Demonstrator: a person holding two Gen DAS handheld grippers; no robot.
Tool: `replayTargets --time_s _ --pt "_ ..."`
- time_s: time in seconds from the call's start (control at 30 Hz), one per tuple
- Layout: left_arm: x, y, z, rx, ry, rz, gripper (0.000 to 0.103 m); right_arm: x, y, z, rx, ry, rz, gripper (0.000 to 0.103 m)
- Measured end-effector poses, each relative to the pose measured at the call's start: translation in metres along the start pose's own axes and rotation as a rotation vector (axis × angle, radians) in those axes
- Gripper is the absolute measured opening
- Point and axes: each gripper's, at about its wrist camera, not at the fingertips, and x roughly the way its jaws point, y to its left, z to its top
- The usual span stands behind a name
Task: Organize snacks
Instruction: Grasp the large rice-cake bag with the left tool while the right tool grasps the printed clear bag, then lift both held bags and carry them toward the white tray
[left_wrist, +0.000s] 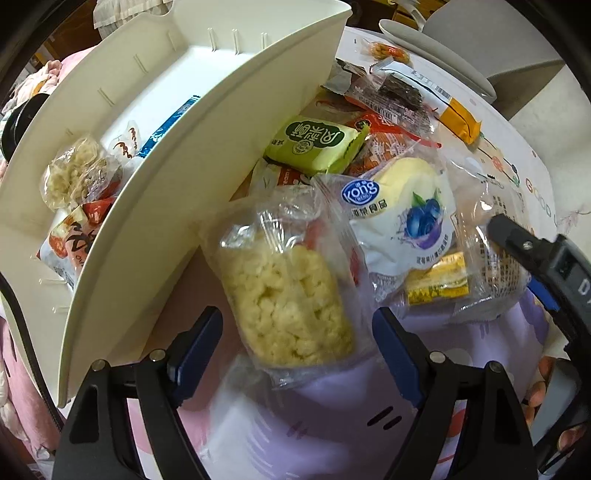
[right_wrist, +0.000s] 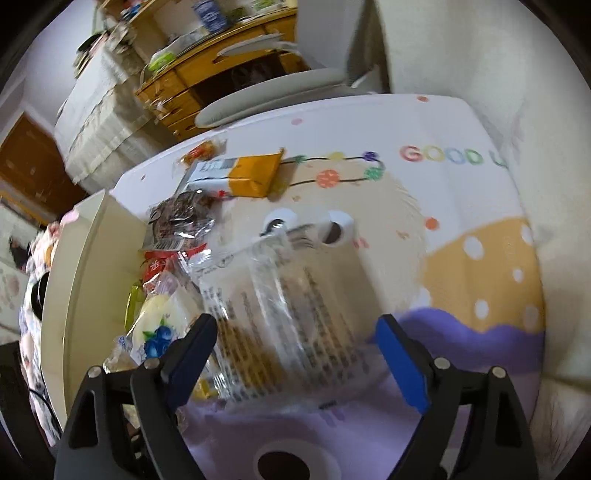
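Left gripper (left_wrist: 297, 354) points down over the snack pile, jaws spread wide and grasping nothing; a clear pack of pale puffed-rice cake (left_wrist: 288, 299) lies between the fingers, pads not pressing on it. Right gripper (right_wrist: 295, 354) is likewise released, jaws wide, over a clear printed-wrapper pack (right_wrist: 280, 317) on the patterned tablecloth (right_wrist: 480, 258); contact not evident. Loose snacks lie just beside the cream storage bin (left_wrist: 207, 155): green packet (left_wrist: 317, 146), blueberry cake pack (left_wrist: 406, 214), orange-and-white box (right_wrist: 243, 175) farther off. Several packs already sit inside the bin. Fingers of a person's hand (left_wrist: 535, 398) show at the right edge.
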Motion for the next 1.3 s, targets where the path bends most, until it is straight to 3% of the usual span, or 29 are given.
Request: replayTargets --time_s 0.17,0.57,1.0,1.3 --pt "0.008 -0.002 0.016 -0.016 0.003 -0.001 0.069 0.01 0.011 0.003 -0.067 0.011 -0.036 0.089" --pt "0.023 0.005 0.03 -0.03 0.056 -0.024 0.058 0.017 0.011 0.0 -0.111 -0.01 -0.031 0.087" --pt "0.009 0.003 0.018 0.036 0.083 -0.043 0.055 0.002 0.008 -0.009 -0.084 0.019 -0.063 0.073" --pt "-0.023 -0.004 0.002 0.114 0.063 -0.082 0.055 -0.018 -0.007 -0.034 0.0 0.077 -0.071 0.069"
